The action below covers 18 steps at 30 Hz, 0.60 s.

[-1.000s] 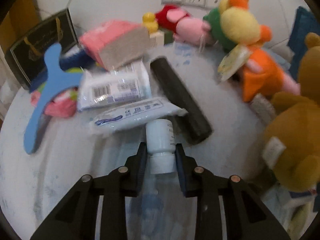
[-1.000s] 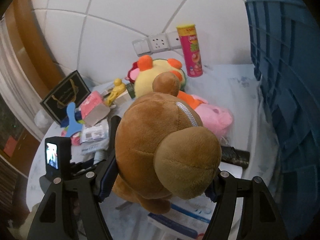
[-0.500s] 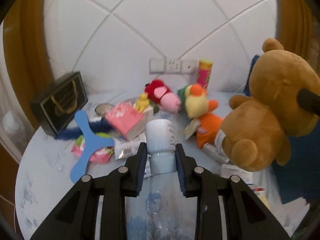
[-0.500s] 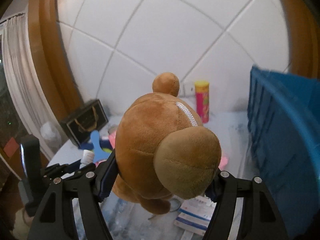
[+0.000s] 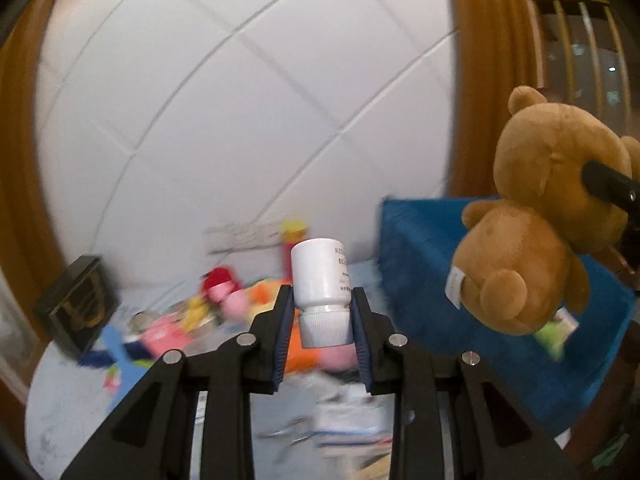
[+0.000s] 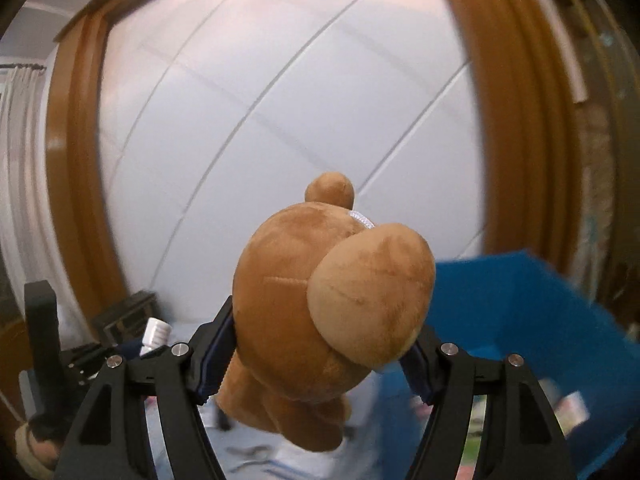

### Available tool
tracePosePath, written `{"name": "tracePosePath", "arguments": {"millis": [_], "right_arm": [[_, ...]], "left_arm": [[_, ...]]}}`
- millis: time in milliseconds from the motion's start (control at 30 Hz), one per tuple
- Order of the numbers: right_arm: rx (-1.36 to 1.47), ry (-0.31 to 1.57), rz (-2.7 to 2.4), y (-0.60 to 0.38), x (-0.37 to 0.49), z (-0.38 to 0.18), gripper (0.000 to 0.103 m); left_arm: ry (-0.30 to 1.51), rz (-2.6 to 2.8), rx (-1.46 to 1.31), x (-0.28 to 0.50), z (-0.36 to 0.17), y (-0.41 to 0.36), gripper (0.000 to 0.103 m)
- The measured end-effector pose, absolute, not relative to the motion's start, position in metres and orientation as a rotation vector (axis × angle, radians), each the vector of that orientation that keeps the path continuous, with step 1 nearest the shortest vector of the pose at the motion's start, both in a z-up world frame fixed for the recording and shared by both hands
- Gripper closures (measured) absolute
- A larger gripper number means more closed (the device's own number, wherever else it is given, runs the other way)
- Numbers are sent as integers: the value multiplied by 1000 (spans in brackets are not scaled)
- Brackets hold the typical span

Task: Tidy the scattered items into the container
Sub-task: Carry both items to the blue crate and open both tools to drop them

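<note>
bottle [image 5: 322, 276] and bear [image 6: 320, 304] lifted higher, table blurred

A white tiled wall [image 5: 240, 128] fills the background, crossed by thin grout lines. Brown wooden trim [image 6: 516, 112] frames it on both sides. A strip of wall sockets [image 5: 240, 236] sits low on the tiles, blurred. The pale tabletop [image 5: 72, 392] stretches below. At the far left of the right wrist view hangs what may be a light curtain [image 6: 12, 152].
</note>
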State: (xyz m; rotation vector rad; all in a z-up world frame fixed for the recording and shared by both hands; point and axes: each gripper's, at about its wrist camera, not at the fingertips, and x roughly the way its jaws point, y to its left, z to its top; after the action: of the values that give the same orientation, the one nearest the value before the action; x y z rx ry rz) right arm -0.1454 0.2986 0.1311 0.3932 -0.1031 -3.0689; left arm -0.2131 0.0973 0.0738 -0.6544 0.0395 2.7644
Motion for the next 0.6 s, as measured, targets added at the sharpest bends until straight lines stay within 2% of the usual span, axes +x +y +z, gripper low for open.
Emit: {"name": "tracePosePath", "arguments": {"millis": [133,300,600], "right_arm": [[381,-51,-3174,374,-125,139,30],[489,-37,-3245,458,-124,116,30],[662,-216,-3216,547,-155,57,30]], "left_arm": [[75,2659,-662,-208,82,192,75],[158,2538,-773,-214,72,291,75],[263,2463,-1056,-245,25,370,75]]}}
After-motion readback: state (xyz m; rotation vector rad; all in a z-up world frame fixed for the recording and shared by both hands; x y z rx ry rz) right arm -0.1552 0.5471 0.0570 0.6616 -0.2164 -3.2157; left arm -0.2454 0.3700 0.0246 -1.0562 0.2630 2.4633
